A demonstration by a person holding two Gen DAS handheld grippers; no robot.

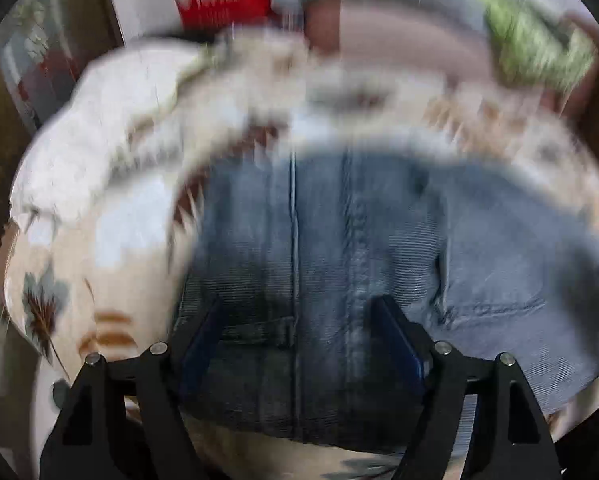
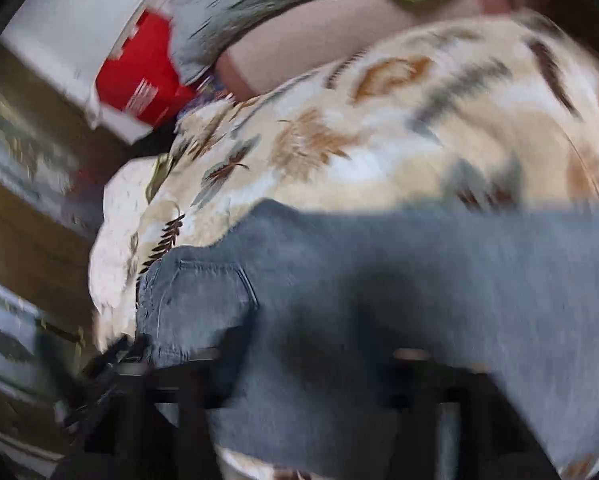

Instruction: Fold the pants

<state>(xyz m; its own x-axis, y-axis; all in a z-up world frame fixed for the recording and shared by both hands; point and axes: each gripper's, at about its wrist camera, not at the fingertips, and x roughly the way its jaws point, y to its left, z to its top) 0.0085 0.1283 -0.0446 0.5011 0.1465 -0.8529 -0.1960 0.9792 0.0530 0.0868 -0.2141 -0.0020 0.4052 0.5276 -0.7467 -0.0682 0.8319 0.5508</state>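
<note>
Left gripper (image 1: 299, 344) fingers spread wide over blue denim pants (image 1: 379, 240), not clamping; right gripper blurred, can't tell.

Home bedroom, leaf-print bedspread (image 2: 379, 128), piled clothes, jeans (image 1: 339, 260) laid out

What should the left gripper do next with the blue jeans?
Probably close. The left gripper stands open over the jeans, denim lying between its fingers on the patterned bedspread. Pinching gives a hold for folding.
</note>
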